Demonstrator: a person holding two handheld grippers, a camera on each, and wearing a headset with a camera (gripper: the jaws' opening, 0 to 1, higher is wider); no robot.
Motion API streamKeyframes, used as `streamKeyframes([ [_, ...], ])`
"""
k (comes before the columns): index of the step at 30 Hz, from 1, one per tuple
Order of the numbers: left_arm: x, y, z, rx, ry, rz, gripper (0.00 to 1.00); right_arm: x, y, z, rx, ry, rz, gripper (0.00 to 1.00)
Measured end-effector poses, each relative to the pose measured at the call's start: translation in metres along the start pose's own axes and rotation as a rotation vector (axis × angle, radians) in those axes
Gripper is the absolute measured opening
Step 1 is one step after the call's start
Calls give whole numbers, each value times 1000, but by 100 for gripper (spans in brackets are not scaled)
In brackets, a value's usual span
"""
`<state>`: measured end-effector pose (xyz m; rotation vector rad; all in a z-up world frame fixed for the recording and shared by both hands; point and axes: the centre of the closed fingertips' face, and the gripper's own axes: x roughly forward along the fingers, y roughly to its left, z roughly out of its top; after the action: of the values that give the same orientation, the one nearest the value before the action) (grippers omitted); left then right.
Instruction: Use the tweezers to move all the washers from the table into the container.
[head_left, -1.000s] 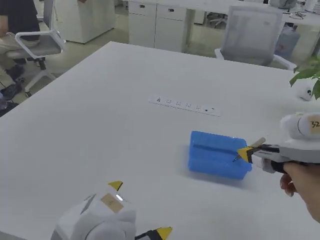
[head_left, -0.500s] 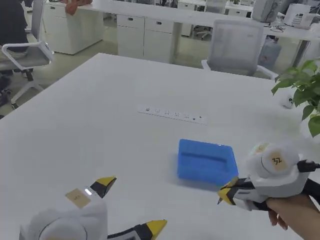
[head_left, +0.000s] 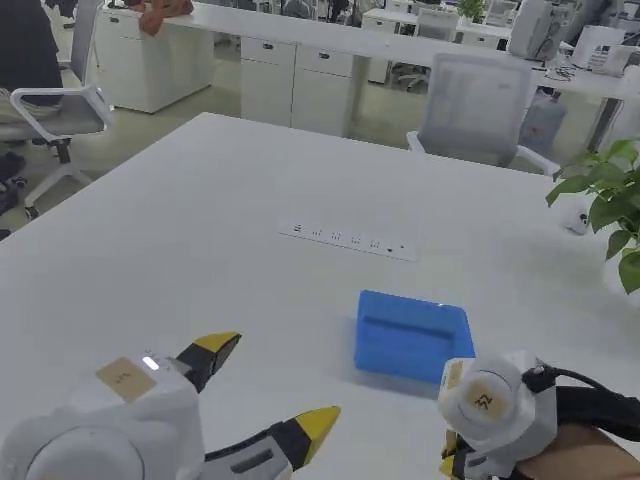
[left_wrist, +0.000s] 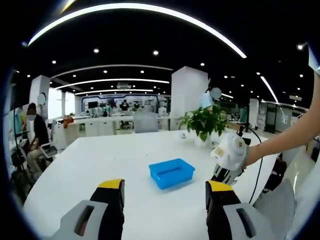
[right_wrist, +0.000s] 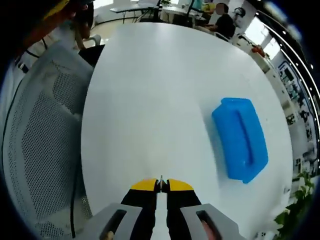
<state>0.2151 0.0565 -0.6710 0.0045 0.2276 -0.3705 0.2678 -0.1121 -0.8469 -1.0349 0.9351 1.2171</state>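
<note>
Jaws of the right gripper (right_wrist: 161, 186) are pinched almost together on the thin metal tip of the tweezers (right_wrist: 161, 179), which pokes out above the white table (right_wrist: 150, 90). The blue container (right_wrist: 223, 131) sits on the table ahead of that tip and off to one side, well apart from it. The left gripper (head_left: 272, 385) is spread wide, holding nothing, near the table's front edge. A power strip (head_left: 345, 240) lies beyond the container, and a plant (head_left: 605, 200) stands at the right.

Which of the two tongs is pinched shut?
The right tongs, nearer the blue box: their yellow tips are closed on thin tweezers. The left tongs have their tips spread wide apart.
</note>
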Motion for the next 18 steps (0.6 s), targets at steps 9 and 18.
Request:
streamKeyframes([
  [9,-18,13,-2,-38,29,47,64,14,5,11,-58,-11,22,2],
  [18,-18,10,-10,-39,71,46,62,33,16,16,-90,-82,22,3],
])
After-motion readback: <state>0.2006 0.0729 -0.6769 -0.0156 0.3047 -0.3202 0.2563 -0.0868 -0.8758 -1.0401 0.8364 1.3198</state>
